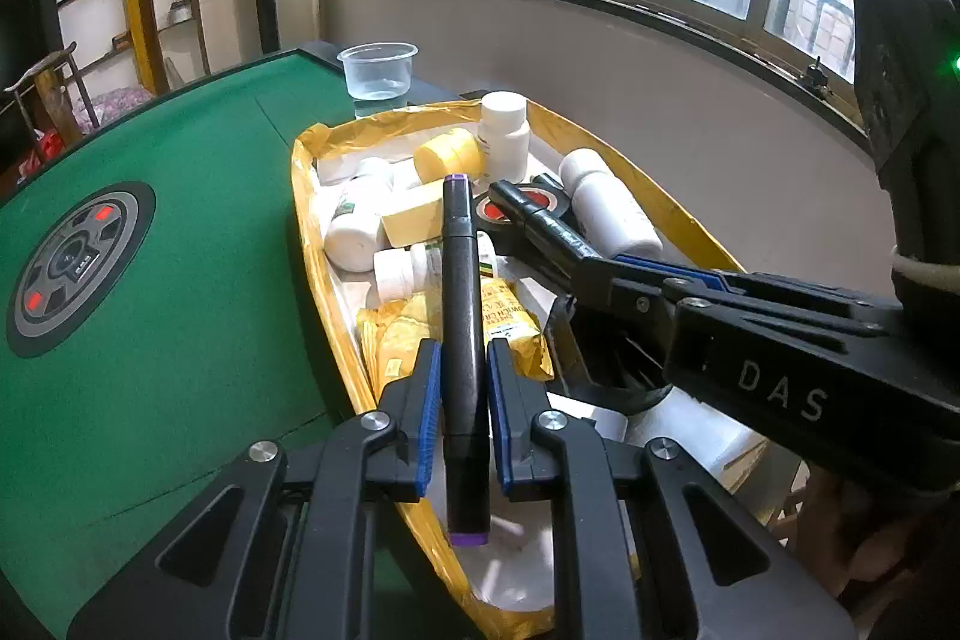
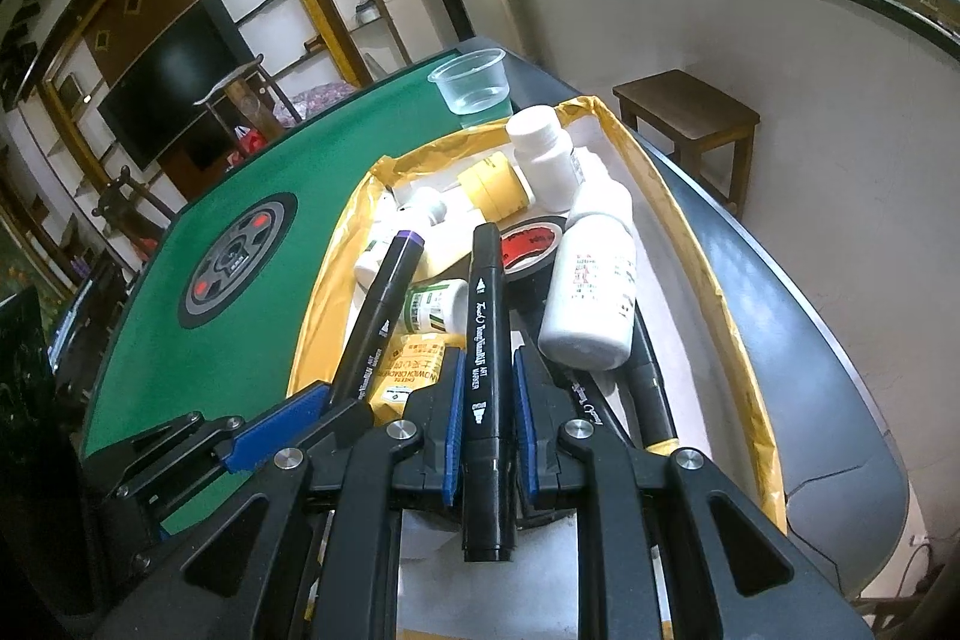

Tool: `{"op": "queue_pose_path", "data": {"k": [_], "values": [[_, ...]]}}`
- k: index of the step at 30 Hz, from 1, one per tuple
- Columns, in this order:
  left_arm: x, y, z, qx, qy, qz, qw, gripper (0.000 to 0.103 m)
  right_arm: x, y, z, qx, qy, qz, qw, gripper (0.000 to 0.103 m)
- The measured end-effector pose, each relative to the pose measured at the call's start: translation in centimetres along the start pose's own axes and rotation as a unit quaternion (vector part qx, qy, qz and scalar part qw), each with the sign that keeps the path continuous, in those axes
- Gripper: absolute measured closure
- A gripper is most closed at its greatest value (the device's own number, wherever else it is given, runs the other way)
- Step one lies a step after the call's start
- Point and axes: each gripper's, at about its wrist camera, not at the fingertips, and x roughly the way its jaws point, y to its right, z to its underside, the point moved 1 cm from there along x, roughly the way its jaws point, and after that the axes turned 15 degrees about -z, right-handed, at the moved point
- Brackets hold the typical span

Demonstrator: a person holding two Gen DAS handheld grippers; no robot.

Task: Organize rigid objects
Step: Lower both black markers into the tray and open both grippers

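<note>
My left gripper (image 1: 462, 370) is shut on a black marker with purple end caps (image 1: 461, 316), held over the yellow-rimmed box (image 1: 303, 196). My right gripper (image 2: 487, 388) is shut on a second black marker (image 2: 483, 340) over the same box (image 2: 726, 316). The right gripper (image 1: 528, 214) and its marker also show in the left wrist view, coming in from the right. The left gripper (image 2: 318, 400) with the purple-capped marker (image 2: 384, 292) shows at the left of the right wrist view. The box holds white bottles (image 2: 591, 292), a yellow jar (image 2: 498, 184), black tape (image 2: 534, 244) and a yellow packet (image 1: 510, 316).
The box sits on a green felt table (image 1: 180, 250) with a round control panel (image 1: 78, 268) in its middle. A clear plastic cup (image 1: 378, 70) stands beyond the box. A wooden stool (image 2: 690, 112) is by the wall under the windows.
</note>
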Motion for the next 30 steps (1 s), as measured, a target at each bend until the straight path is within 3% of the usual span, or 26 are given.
{"op": "queue_pose_path", "data": {"k": [5, 12, 20, 25, 30], "values": [[-0.3, 0.0, 0.2, 0.005, 0.000, 0.003, 1.0000, 0.086, -0.6, -0.4, 0.2, -0.005, 0.007, 0.002, 1.000, 0.067], [-0.8, -0.3, 0.5, 0.003, 0.011, 0.003, 0.9999, 0.055, -1.8, -0.8, 0.2, -0.008, 0.027, 0.008, 1.000, 0.065], [-1.5, -0.5, 0.9, 0.012, 0.029, -0.004, 0.9995, 0.054, -2.0, -1.3, 0.5, -0.010, 0.027, 0.016, 0.999, 0.055], [-2.0, -0.9, 1.1, 0.006, 0.035, -0.002, 0.9994, 0.043, -2.0, -2.2, 0.9, -0.025, 0.029, 0.025, 0.999, 0.043], [-2.5, -1.1, 1.5, 0.009, 0.046, -0.004, 0.9989, 0.043, -2.2, -3.0, 1.2, -0.034, 0.041, 0.035, 0.998, 0.038]]}}
